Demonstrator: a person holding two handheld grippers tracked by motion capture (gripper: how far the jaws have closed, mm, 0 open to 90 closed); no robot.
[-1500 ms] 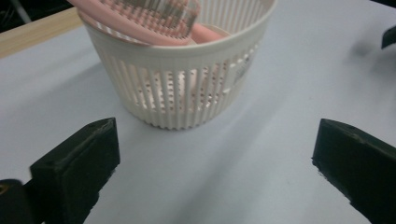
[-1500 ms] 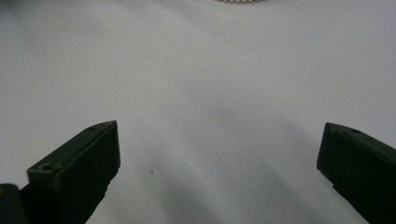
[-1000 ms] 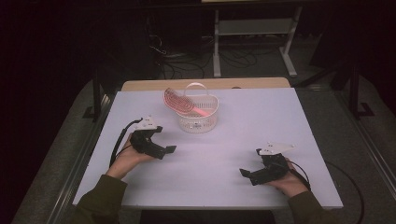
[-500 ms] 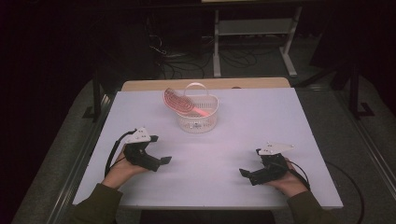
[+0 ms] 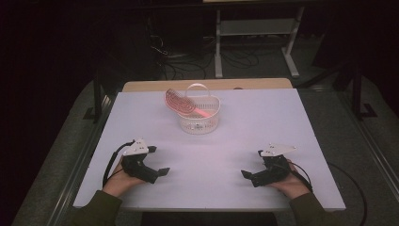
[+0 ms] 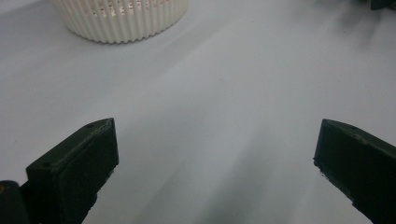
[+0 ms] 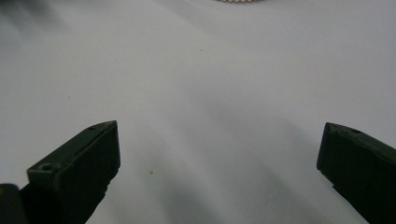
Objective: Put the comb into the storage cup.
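Ahead of the left hand-held gripper, matt black plastic, the basket is ribbed, perforated white plastic. The tabletop beneath is smooth, matt, pale.

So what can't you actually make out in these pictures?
- Basket contents, high view: the pink brush and wall hide the inside.
- Basket top, left gripper view: cut off by the upper edge.
- Floor cables, high view: too dark to follow.
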